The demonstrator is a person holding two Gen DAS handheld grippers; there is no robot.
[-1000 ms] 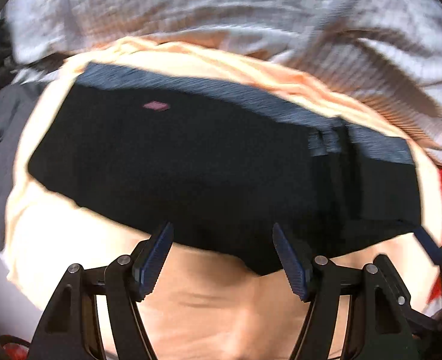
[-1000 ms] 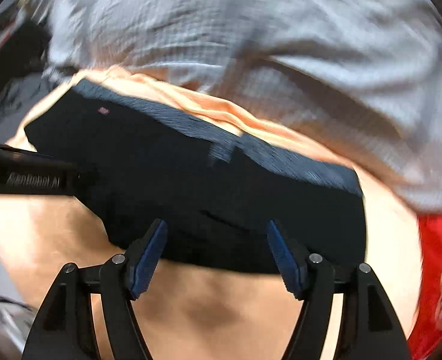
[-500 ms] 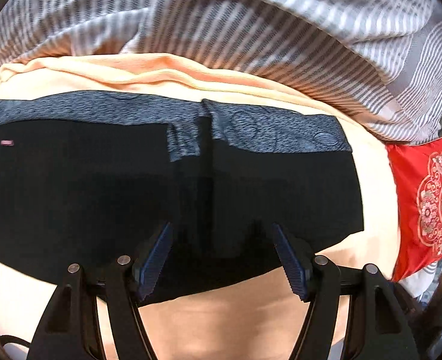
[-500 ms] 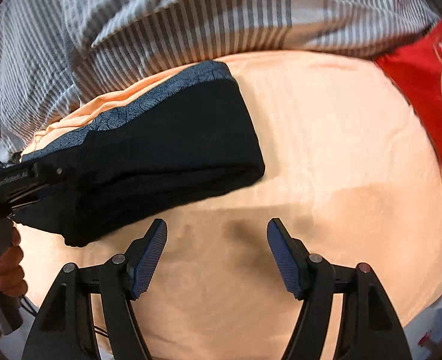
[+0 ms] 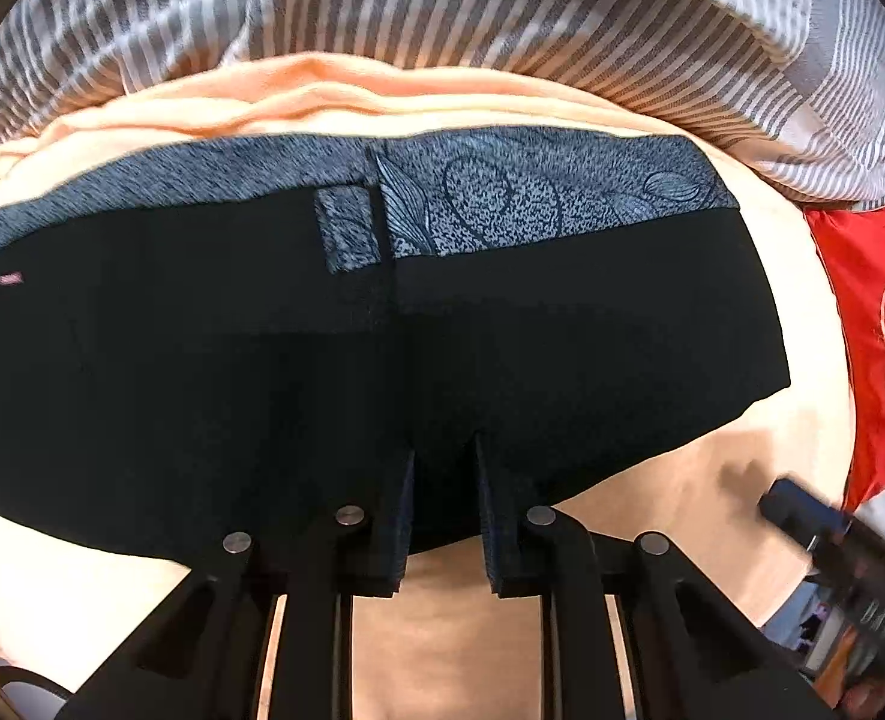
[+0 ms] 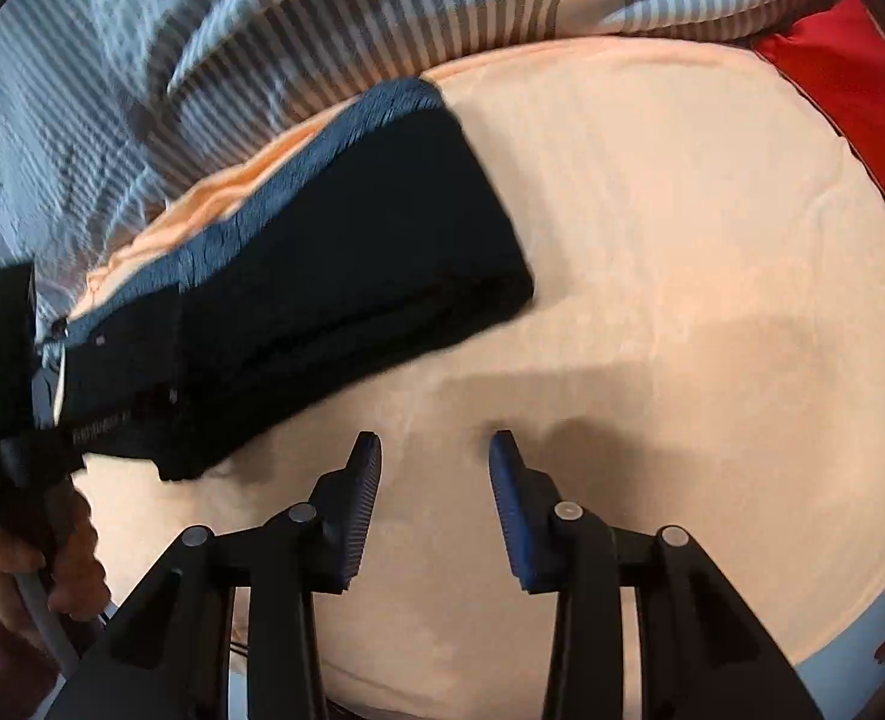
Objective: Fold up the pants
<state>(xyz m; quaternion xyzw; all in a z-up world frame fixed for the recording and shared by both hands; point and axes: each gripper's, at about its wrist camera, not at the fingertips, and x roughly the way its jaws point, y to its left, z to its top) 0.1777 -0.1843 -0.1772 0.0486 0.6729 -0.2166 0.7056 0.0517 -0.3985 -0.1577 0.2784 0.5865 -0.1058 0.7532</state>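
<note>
Two grippers, one job: your left gripper (image 5: 442, 474) has its fingers drawn narrow over the near hem of the black pants (image 5: 262, 360), apparently pinching that edge, the likely handle for the next fold. The pants lie flat across the middle of the frame on the peach blanket (image 5: 712, 510), patterned waistband (image 5: 532, 192) toward the striped duvet (image 5: 442, 12) at the top. Your right gripper (image 6: 435, 450) hangs part open and empty above bare blanket at lower centre, clear of the pants' end, seemingly waiting. A red cushion (image 5: 862, 330) sits at right.
</note>
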